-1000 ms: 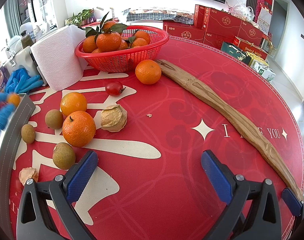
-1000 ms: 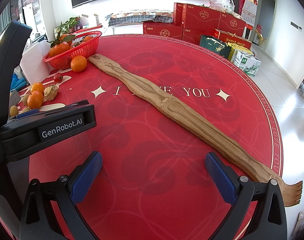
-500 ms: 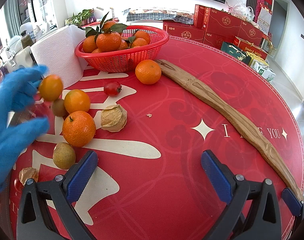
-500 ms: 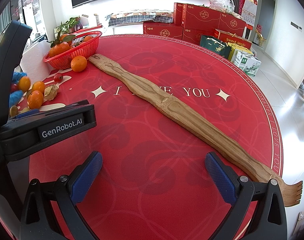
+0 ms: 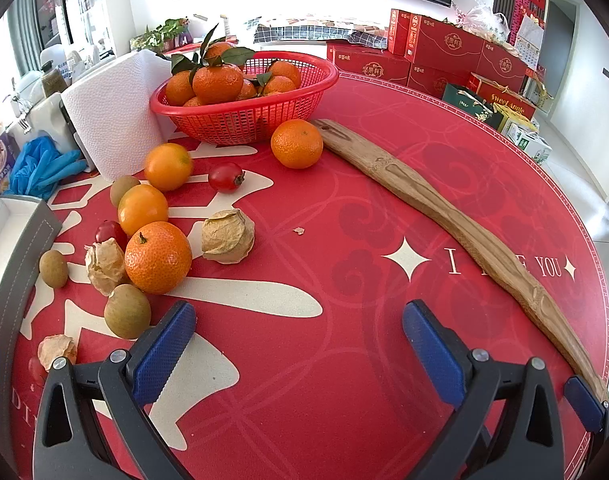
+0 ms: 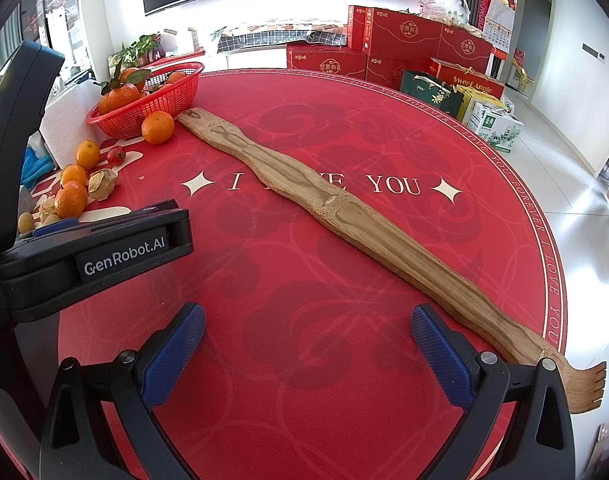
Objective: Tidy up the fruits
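Note:
Loose fruit lies at the table's left: a big orange (image 5: 158, 257), two smaller oranges (image 5: 142, 209) (image 5: 168, 166), a lone orange (image 5: 296, 143) by the basket, cherry tomatoes (image 5: 225, 177) (image 5: 110, 233), brown-green round fruits (image 5: 127, 311) (image 5: 53, 268) and papery husked fruits (image 5: 227, 235) (image 5: 105, 265). A red basket (image 5: 244, 116) (image 6: 152, 108) holds several leafy oranges. My left gripper (image 5: 298, 340) stands open just right of the pile, holding nothing. My right gripper (image 6: 307, 344) is open over bare red cloth, with the left gripper's body (image 6: 84, 248) to its left.
A long wooden back-scratcher (image 5: 444, 220) (image 6: 344, 216) lies diagonally across the red tablecloth. A paper towel roll (image 5: 112, 112), blue gloves (image 5: 40, 166) and a grey-rimmed white tray (image 5: 8, 240) sit at the left. Red gift boxes (image 6: 404, 48) stand beyond the table.
The blue-gloved hand that held a small orange at the left has gone, leaving another orange, a tomato and a husked fruit in the pile. Both grippers stayed still.

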The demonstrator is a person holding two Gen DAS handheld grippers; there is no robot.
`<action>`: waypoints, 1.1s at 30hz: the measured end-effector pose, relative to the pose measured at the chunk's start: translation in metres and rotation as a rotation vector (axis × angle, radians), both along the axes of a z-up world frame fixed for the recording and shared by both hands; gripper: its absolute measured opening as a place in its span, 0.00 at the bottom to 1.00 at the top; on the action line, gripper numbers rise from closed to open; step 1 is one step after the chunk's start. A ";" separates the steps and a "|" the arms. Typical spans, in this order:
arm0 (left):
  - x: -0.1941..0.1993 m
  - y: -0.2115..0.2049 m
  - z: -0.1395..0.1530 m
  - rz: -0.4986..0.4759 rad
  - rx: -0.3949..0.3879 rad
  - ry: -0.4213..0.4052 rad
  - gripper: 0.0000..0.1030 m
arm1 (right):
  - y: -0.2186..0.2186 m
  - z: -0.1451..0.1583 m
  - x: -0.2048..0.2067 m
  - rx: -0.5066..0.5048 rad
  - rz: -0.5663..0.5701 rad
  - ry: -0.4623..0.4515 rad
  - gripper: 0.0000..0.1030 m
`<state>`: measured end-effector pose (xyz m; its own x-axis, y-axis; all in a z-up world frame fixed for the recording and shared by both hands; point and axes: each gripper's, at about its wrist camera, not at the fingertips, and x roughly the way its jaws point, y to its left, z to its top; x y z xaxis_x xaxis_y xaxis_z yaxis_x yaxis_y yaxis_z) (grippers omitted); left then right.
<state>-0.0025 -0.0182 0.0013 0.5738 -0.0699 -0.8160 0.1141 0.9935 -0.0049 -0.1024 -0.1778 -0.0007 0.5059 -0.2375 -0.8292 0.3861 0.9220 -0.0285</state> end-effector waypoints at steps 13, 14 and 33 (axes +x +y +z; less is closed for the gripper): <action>0.000 0.000 0.000 0.000 0.000 0.000 1.00 | 0.000 0.000 0.000 -0.001 -0.001 0.001 1.00; 0.000 0.000 0.000 0.000 0.000 0.000 1.00 | 0.000 0.000 0.000 -0.001 -0.001 0.001 1.00; -0.060 0.106 0.041 -0.001 0.019 -0.093 1.00 | 0.000 0.001 -0.001 -0.001 -0.001 0.000 1.00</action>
<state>-0.0629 0.0874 0.0423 0.6468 -0.0552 -0.7607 0.1142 0.9931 0.0250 -0.1034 -0.1781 0.0000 0.5057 -0.2385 -0.8291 0.3867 0.9217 -0.0293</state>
